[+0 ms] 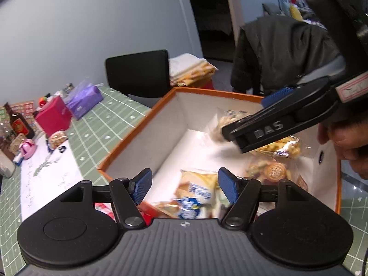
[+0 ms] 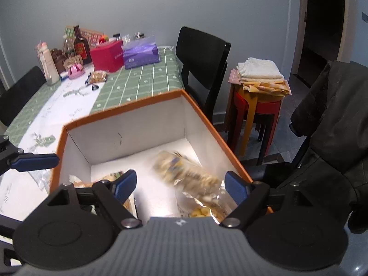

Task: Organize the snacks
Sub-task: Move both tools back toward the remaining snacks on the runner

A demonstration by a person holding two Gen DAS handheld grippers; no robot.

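While both grippers hover over the orange-rimmed box [image 2: 128, 105], jaws apart and empty, snack packets [image 2: 184, 172] lie loose (and blurred) inside; one stray packet [image 2: 98, 77] far down the table risks being missed.

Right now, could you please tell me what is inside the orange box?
The orange box holds several snack packets: a clear bag of biscuits, a yellow-and-blue packet and round cookies. The grippers cover the near end, so anything there is hidden.
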